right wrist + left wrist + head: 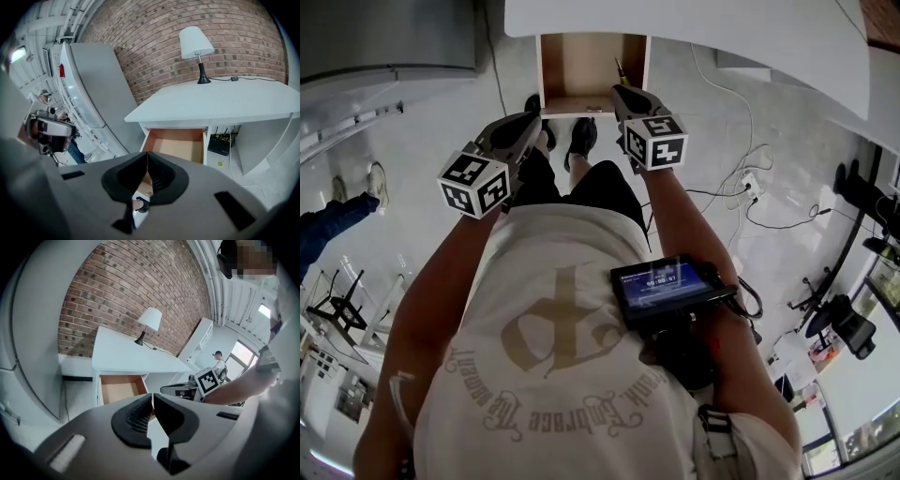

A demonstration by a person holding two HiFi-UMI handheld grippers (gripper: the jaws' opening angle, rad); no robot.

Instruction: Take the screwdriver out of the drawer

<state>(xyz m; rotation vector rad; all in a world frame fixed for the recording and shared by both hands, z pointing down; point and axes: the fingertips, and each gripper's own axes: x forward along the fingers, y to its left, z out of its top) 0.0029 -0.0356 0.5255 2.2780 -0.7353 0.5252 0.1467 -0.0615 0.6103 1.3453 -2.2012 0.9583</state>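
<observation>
Head view shows the left gripper (pixel 532 120) closed and empty, just short of the open drawer (pixel 581 66). The screwdriver (pixel 621 71) seems to lie inside along the drawer's right wall, just beyond the right gripper (pixel 625 94), whose jaws are also together on nothing. Judging by this, the opening is done, while grasping and lifting out are left.

The drawer (pixel 176 145) is bare matt wood, the desk top (pixel 225 101) smooth white, the wall (pixel 154 47) rough brick.
</observation>
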